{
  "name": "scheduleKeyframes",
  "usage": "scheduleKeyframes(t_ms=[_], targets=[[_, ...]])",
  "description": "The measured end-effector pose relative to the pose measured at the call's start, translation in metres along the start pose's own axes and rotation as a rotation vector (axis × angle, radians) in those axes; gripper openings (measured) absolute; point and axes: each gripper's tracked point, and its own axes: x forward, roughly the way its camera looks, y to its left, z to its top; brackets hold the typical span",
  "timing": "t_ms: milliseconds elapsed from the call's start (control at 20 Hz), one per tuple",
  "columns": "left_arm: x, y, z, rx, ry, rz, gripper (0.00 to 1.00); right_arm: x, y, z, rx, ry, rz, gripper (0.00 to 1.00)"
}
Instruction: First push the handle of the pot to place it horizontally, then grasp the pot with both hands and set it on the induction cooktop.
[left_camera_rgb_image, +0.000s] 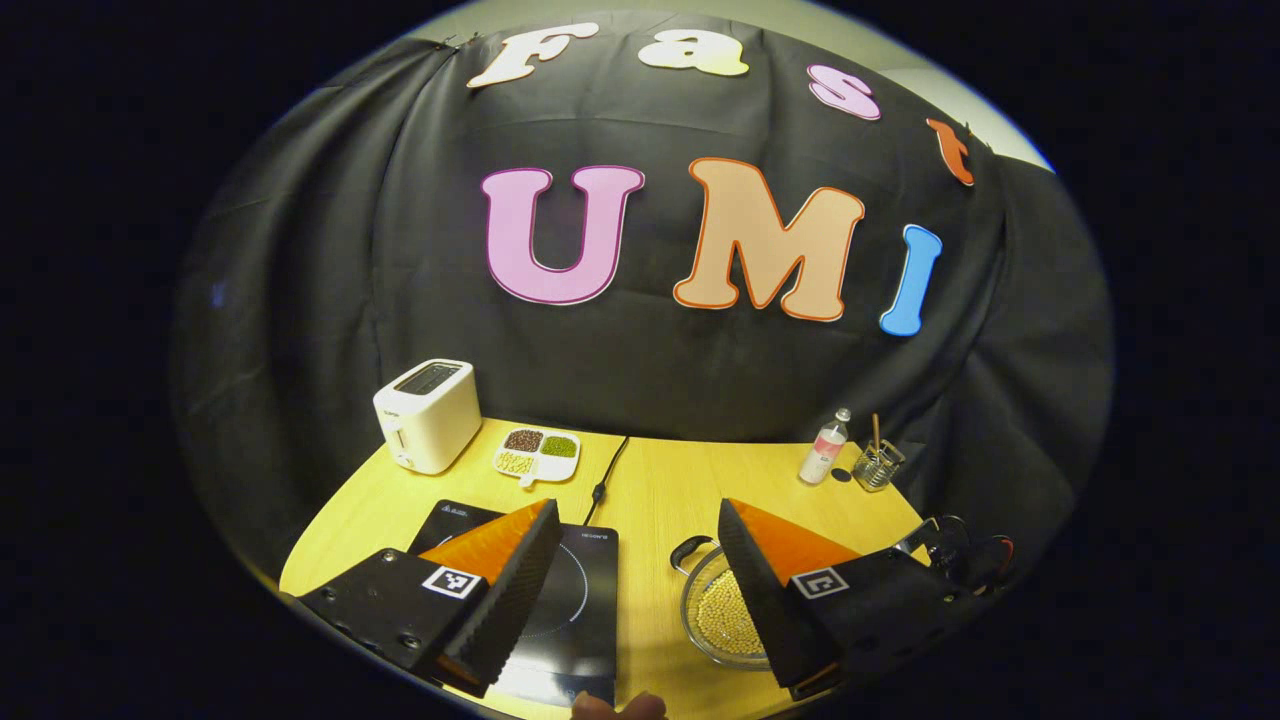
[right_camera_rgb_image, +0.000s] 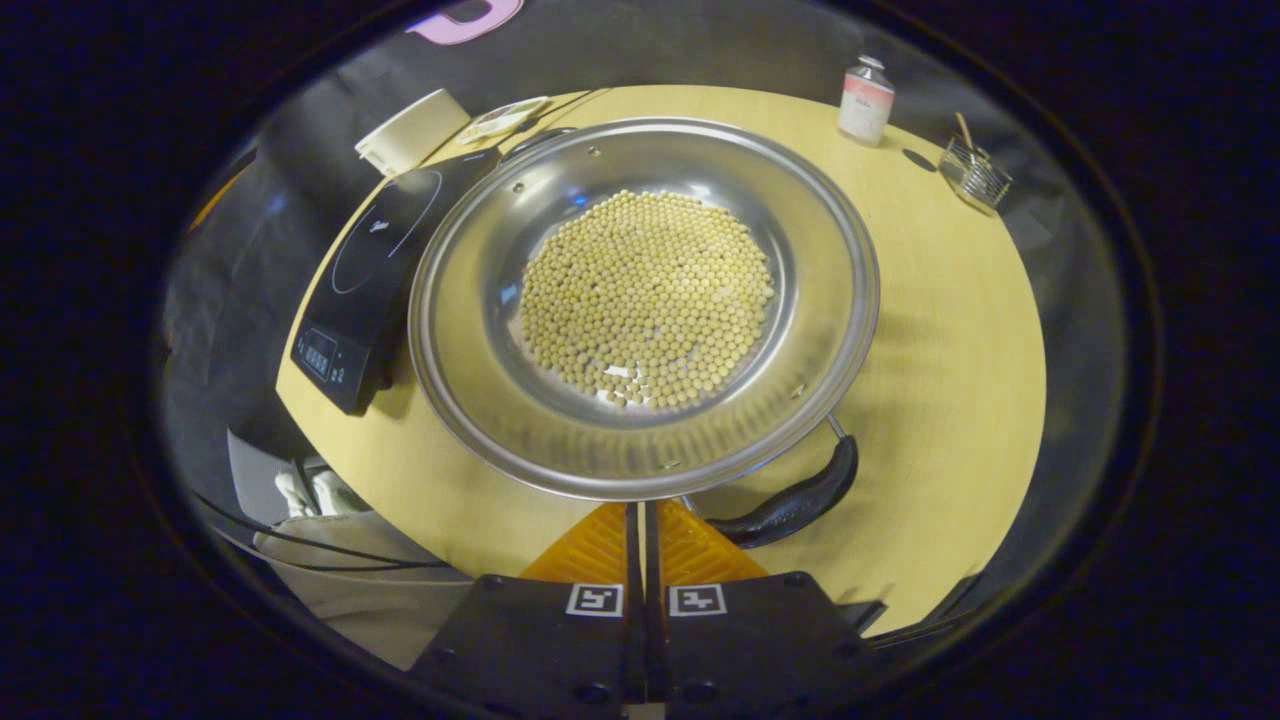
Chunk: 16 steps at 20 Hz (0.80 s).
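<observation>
Right claw (right_camera_rgb_image: 640, 525) sits at the near rim of the wide stainless-steel pot (right_camera_rgb_image: 500, 400), its two orange fingers pressed together with only a thin slit between them, clenched on nothing that can be made out. The pot holds a flat bed of pale yellow beans (right_camera_rgb_image: 648, 300) and stands on the light wooden surface (right_camera_rgb_image: 950, 330), just beside the black induction cooktop (right_camera_rgb_image: 370, 260) on its left in the right gripper view. A black curved pot handle (right_camera_rgb_image: 800, 500) lies just right of the fingers, under the rim. Left claw (left_camera_rgb_image: 635, 590) hangs released above the surface, fingers spread wide, cooktop under one, pot under the other. Farther back: a white toaster (left_camera_rgb_image: 428, 414), a white divided dish of mixed beans (left_camera_rgb_image: 537, 453), a small clear bottle (left_camera_rgb_image: 823, 448), a wire holder (left_camera_rgb_image: 878, 465).
</observation>
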Motion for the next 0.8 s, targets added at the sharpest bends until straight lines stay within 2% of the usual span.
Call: scheduleKeyframes(t_ms=[150, 200, 350, 750, 800], targets=[[-0.008, -0.006, -0.013, -0.024, 0.036, 0.045, 0.97, 0.002, -0.015, 0.005, -0.044, 0.007, 0.025, 0.03], [-0.011, -0.008, -0.016, -0.025, 0.043, 0.056, 0.97, 0.002, -0.019, 0.006, -0.053, 0.006, 0.034, 0.00], [-0.019, -0.016, -0.019, 0.007, 0.057, 0.075, 0.97, 0.002, -0.035, 0.014, -0.063, -0.008, 0.041, 0.03], [-0.019, -0.035, -0.027, 0.014, 0.119, 0.067, 0.97, 0.006, -0.071, 0.030, 0.022, -0.047, 0.032, 0.03], [-0.018, -0.038, -0.029, 0.017, 0.128, 0.057, 0.97, 0.006, -0.076, 0.033, 0.033, -0.056, 0.023, 0.00]])
